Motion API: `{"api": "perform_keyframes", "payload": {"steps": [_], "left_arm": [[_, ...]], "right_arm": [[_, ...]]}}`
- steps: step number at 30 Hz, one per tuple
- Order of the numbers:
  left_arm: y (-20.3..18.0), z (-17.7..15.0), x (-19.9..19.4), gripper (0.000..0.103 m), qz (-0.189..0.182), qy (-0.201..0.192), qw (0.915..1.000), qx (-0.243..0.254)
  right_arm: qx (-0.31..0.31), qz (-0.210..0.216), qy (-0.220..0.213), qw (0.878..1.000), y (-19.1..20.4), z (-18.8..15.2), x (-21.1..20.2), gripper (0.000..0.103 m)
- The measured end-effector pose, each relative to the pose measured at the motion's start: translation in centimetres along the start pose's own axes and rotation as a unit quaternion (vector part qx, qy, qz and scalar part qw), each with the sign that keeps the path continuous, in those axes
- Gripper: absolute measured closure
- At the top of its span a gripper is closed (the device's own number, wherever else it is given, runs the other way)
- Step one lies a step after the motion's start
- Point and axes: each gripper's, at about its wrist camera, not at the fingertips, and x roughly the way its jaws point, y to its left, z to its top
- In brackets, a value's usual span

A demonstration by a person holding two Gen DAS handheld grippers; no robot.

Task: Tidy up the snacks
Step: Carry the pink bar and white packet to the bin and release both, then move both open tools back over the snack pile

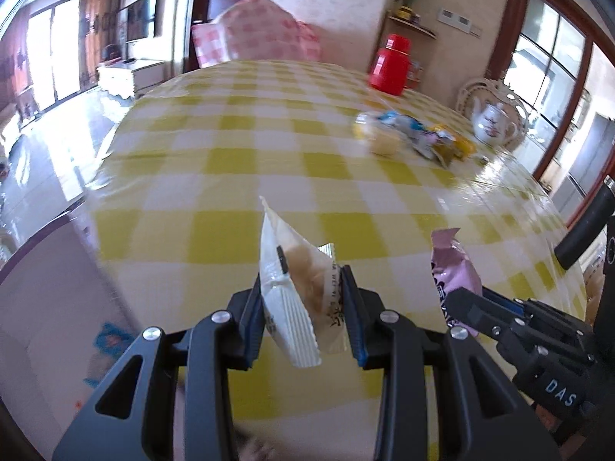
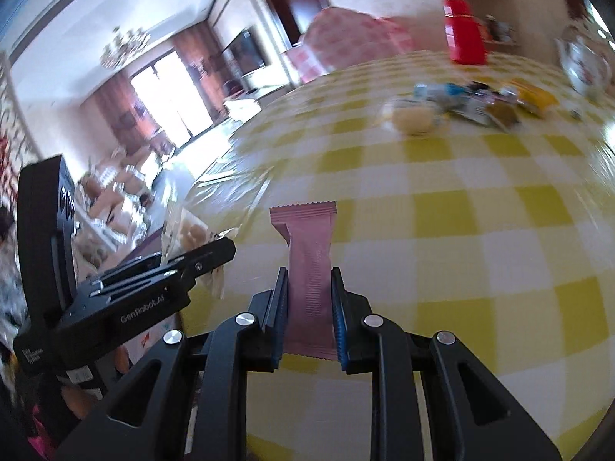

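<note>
My left gripper is shut on a white snack packet with a pale pastry inside, held above the yellow checked table. My right gripper is shut on a pink snack packet, also above the table. The pink packet and the right gripper show at the right of the left wrist view. The left gripper with its white packet shows at the left of the right wrist view. A pile of mixed snack packets lies far right on the table; it also shows in the right wrist view.
A red lidded jar stands at the table's far side, also seen in the right wrist view. A white floral teapot stands right of the snack pile. A pink checked chair is behind the table. The table's left edge drops to the floor.
</note>
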Motion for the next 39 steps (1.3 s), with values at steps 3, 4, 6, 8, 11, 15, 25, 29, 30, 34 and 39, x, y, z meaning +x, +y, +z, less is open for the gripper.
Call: {"api": "perform_keyframes", "payload": {"steps": [3, 4, 6, 8, 11, 15, 25, 29, 30, 34, 39], "left_arm": [[2.9, -0.4, -0.9, 0.067, 0.015, -0.001, 0.9997, -0.017], [3.8, -0.4, -1.2, 0.067, 0.019, -0.001, 0.9996, -0.022], [6.1, -0.4, -1.8, 0.067, 0.03, -0.003, 0.9989, -0.037], [8.1, -0.4, -2.5, 0.067, 0.041, -0.006, 0.9979, -0.05], [11.5, -0.3, -3.8, 0.067, 0.066, -0.013, 0.9948, -0.077], [15.4, -0.2, -5.5, 0.067, 0.105, -0.017, 0.9894, -0.099], [20.8, -0.4, -9.3, 0.008, 0.273, -0.04, 0.9496, -0.148], [18.9, -0.1, -10.2, 0.002, 0.288, -0.076, 0.9455, -0.131], [18.2, 0.0, -10.1, 0.002, 0.285, -0.084, 0.9472, -0.122], [14.2, 0.1, -8.8, 0.002, 0.227, -0.099, 0.9649, -0.087], [8.5, 0.7, -5.4, 0.002, 0.138, -0.068, 0.9867, -0.052]], "right_arm": [[-0.034, 0.01, 0.013, 0.999, 3.0, -0.1, 1.2, 0.081], [-0.049, 0.014, 0.018, 0.999, 4.2, -0.1, 1.7, 0.081], [-0.071, 0.02, 0.026, 0.997, 6.2, -0.3, 2.5, 0.081], [-0.098, 0.03, 0.034, 0.994, 8.3, -0.6, 3.4, 0.081], [-0.133, 0.043, 0.044, 0.989, 11.2, -1.2, 4.4, 0.081], [-0.17, 0.06, 0.069, 0.981, 14.5, -2.2, 5.9, 0.081], [-0.213, 0.211, 0.097, 0.949, 19.2, -4.8, 5.4, 0.019], [-0.166, 0.171, 0.065, 0.969, 15.7, -3.4, 4.9, 0.016], [-0.131, 0.164, 0.052, 0.976, 13.9, -2.9, 4.5, 0.016], [-0.045, 0.163, 0.049, 0.984, 8.3, -1.1, 3.6, 0.016], [0.102, 0.145, 0.017, 0.984, -0.9, 0.3, 1.3, 0.016]]}}
